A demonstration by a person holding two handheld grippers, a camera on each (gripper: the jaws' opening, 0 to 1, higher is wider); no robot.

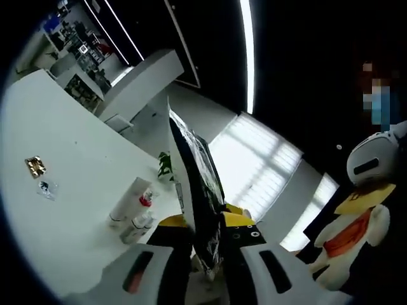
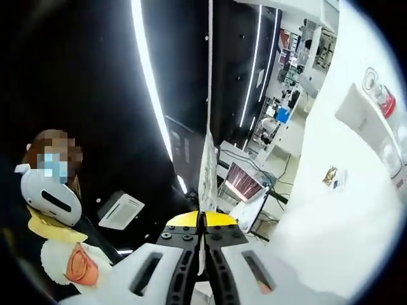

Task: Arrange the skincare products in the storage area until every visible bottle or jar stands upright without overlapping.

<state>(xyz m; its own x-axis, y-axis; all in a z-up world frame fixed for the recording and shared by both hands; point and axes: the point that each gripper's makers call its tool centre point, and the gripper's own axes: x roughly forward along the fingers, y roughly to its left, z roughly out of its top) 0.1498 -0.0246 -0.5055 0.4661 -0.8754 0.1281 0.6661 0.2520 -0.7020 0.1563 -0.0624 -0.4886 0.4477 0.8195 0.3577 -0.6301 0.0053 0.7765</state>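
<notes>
Both the left gripper point(image 1: 206, 254) and right gripper point(image 2: 202, 254) are clamping a flat printed sachet point(image 1: 197, 184), lifting it above the white table point(image 1: 57, 210). A white tube point(image 1: 129, 202) and small bottle point(image 1: 141, 223) are lying near the table's edge, seemingly awaiting uprighting.

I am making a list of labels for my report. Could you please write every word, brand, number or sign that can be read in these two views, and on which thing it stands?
No text can be read.
Flat printed packet held in both grippers: dark print, too blurred.
White tube and small bottle on the white table: marks too small.
Gold sachet: too small.
Background shelves: nothing legible.
</notes>
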